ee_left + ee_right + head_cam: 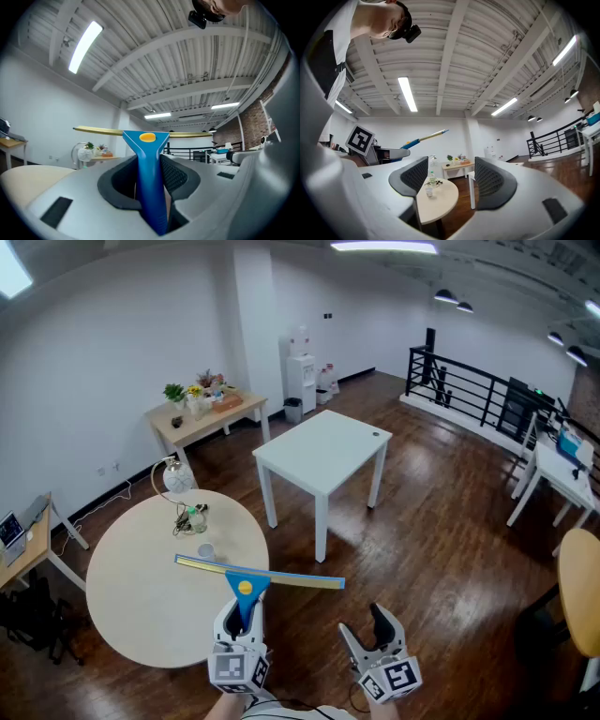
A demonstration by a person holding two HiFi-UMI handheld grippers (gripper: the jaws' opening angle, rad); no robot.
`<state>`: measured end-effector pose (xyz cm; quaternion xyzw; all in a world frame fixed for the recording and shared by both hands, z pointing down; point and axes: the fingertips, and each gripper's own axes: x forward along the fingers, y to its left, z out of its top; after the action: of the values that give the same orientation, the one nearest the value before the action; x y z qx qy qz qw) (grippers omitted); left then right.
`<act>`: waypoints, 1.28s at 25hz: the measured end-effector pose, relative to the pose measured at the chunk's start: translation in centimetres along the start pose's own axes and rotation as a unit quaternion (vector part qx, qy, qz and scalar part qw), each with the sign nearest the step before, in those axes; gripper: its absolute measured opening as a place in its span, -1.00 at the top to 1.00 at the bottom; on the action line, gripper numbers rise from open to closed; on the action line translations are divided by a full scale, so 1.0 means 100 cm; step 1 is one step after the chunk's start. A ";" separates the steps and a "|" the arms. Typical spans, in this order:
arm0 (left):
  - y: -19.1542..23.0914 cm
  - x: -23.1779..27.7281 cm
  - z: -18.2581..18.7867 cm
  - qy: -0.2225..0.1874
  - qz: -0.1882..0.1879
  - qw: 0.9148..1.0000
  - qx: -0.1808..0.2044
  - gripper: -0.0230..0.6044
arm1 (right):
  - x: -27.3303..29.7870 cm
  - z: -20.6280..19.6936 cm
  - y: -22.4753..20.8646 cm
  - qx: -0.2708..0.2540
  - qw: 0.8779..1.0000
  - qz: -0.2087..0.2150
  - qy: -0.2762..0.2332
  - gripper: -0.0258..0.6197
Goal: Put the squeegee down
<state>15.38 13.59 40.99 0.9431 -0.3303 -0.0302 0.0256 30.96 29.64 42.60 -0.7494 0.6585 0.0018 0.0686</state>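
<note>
carrying the squeegee (272,576) in the left gripper (241,613), with the jaws clamped on the blue handle and the long yellow-edged blade lying crosswise out in front, up in the air and seemingly over the near right edge of the round desk (131,606), not yet resting on it. holding the right gripper (367,629) just beside, off the desk's rim and over the wooden floor, with jaws apart and nothing between them. judging the step in hand as the approach before the set-down: gripping, not yet releasing. next, most likely, lowering the left gripper toward a bare patch of the desk, steering clear of the small cup (205,550) and the bottle (195,517) farther in, bringing blade and handle down flat, and only then parting the jaws and drawing back along the handle. watching for tilt or overhang at the rim, to avoid sending the squeegee sliding off on release.
</note>
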 end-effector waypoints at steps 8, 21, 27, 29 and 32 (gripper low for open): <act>0.238 -0.018 -0.005 -0.011 0.117 0.993 -0.012 0.56 | 0.203 -0.041 0.130 -0.008 0.995 0.099 0.005 -0.06; 0.492 -0.112 -0.070 0.071 0.314 0.946 -0.032 0.56 | 0.412 -0.132 0.352 0.039 0.957 0.274 0.090 -0.06; 0.536 -0.117 -0.137 0.150 0.348 0.921 -0.086 0.56 | 0.446 -0.169 0.399 0.050 0.935 0.329 0.123 -0.06; 0.551 -0.102 -0.170 0.184 0.353 0.912 -0.096 0.56 | 0.453 -0.181 0.395 0.053 0.932 0.332 0.137 -0.06; 0.577 -0.063 -0.222 0.235 0.334 0.906 -0.108 0.56 | 0.459 -0.199 0.381 0.054 0.928 0.333 0.159 -0.06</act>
<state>-23.73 -26.92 67.32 0.7486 -0.6053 0.1671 0.2126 -2.34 -22.42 54.17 -0.4727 0.8716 -0.1302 -0.0014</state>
